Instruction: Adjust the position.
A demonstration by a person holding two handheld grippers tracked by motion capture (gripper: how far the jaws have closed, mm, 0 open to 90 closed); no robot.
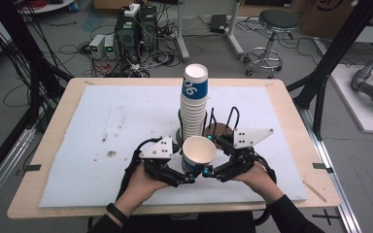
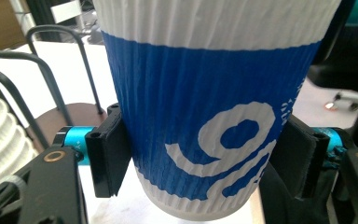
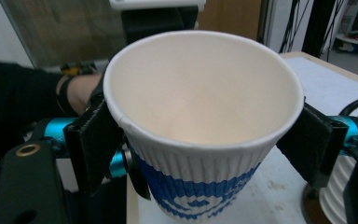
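A white paper cup (image 1: 199,149) with a blue band and ribbed wall is held upright just above the table's near middle, mouth open and empty inside (image 3: 200,93). My left gripper (image 1: 187,171) comes at it from the left; in the left gripper view its pads (image 2: 114,154) press both sides of the blue band (image 2: 200,102) low on the cup. My right gripper (image 1: 211,156) comes from the right, and its pads (image 3: 95,140) touch the cup on both sides just under the rim. Right behind the cup stands a tall stack of the same cups (image 1: 194,104).
The stack stands on a round brown base (image 1: 221,131) with black wire loops (image 1: 233,116). A white mat (image 1: 116,131) covers the wooden table (image 1: 43,145). Past the far edge are computers, cables and a stool (image 1: 272,34) on the floor.
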